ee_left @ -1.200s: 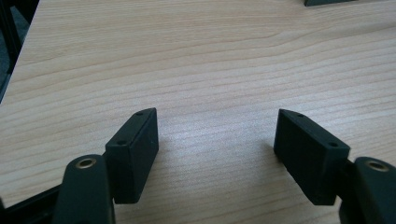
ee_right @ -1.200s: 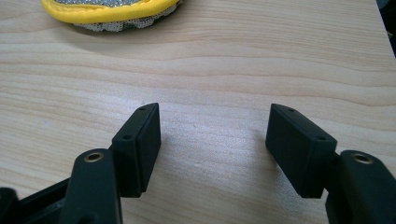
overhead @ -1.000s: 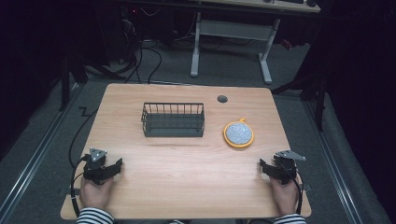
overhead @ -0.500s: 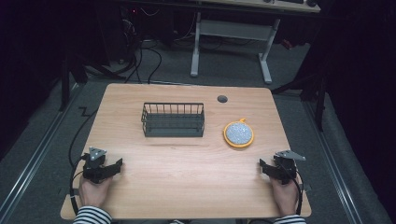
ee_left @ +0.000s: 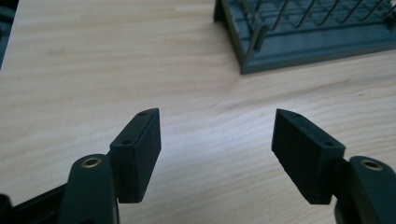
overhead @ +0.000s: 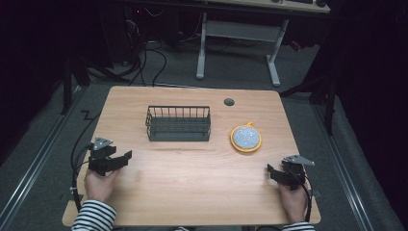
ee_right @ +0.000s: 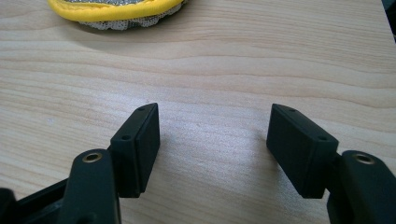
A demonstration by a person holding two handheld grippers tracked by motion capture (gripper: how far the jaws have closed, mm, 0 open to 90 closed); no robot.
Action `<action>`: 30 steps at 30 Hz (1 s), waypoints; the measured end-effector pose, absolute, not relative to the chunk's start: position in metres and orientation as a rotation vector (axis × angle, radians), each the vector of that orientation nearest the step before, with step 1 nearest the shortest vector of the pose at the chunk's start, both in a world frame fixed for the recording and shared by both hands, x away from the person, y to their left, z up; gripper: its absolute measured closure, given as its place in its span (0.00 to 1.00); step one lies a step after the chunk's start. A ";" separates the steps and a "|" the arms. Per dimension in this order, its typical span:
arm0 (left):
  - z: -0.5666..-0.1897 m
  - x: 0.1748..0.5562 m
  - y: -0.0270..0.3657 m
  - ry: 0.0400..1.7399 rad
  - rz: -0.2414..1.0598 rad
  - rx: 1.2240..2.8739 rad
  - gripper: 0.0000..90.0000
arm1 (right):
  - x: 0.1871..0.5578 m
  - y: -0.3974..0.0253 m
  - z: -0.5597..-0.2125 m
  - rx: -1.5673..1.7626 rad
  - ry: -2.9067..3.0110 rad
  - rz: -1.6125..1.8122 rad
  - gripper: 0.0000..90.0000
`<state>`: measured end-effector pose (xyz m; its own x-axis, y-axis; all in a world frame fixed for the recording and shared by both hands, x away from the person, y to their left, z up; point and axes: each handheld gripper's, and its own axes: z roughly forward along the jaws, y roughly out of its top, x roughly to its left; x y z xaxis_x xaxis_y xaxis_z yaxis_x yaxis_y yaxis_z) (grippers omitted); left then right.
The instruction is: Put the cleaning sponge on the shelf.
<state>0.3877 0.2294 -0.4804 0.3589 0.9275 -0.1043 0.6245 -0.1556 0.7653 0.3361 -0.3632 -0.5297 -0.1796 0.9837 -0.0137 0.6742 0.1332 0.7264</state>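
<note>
Black jaws on the left gripper (overhead: 126, 156) stood wide apart, gripping nothing, lower left of the high view. Since the earlier frames it had lifted slightly and turned toward the wire basket (overhead: 178, 123), upper centre; the left gripper view showed the basket's corner (ee_left: 299, 37) at upper right. Right gripper (overhead: 270, 172) also gaped, empty, unmoved at lower right. Yellow-rimmed scrubber (overhead: 246, 138) lay right of the basket, well apart from both; its edge (ee_right: 116, 11) showed top left in the right gripper view. Wooden table (overhead: 192, 187) bare between. Reach probably just starting, nothing picked yet.
</note>
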 end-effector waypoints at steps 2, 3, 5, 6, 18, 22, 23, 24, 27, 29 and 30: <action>-0.474 0.394 0.225 1.336 0.508 1.875 0.37 | 0.336 -0.363 -0.530 1.589 1.917 0.813 0.39; -0.471 0.397 0.223 1.331 0.501 1.871 0.37 | 0.336 -0.363 -0.530 1.588 1.918 0.812 0.39; -0.468 0.400 0.221 1.323 0.500 1.873 0.37 | 0.336 -0.363 -0.530 1.588 1.918 0.813 0.39; -0.462 0.405 0.216 1.306 0.512 1.877 0.38 | 0.336 -0.363 -0.530 1.588 1.919 0.812 0.39; -0.423 0.449 0.191 1.230 0.500 1.892 0.39 | 0.335 -0.364 -0.530 1.588 1.920 0.814 0.39; -0.415 0.465 0.182 1.217 0.502 1.910 0.41 | 0.335 -0.364 -0.530 1.587 1.920 0.814 0.39; -0.414 0.469 0.179 1.211 0.513 1.921 0.42 | 0.335 -0.364 -0.530 1.587 1.920 0.813 0.39; -0.414 0.472 0.176 1.203 0.537 1.936 0.43 | 0.335 -0.364 -0.530 1.586 1.920 0.813 0.39; -0.414 0.480 0.171 1.202 0.546 1.960 0.44 | 0.335 -0.364 -0.530 1.584 1.921 0.812 0.39; -0.416 0.492 0.166 1.211 0.540 1.983 0.46 | 0.335 -0.364 -0.530 1.584 1.921 0.812 0.39; -0.418 0.496 0.164 1.221 0.538 1.989 0.46 | 0.335 -0.364 -0.530 1.584 1.921 0.812 0.39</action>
<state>0.4960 0.1638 -0.4180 0.4616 0.8868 -0.0229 0.5820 -0.2833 0.7623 0.3351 -0.3636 -0.5297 -0.1836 0.9829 -0.0162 0.6732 0.1377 0.7265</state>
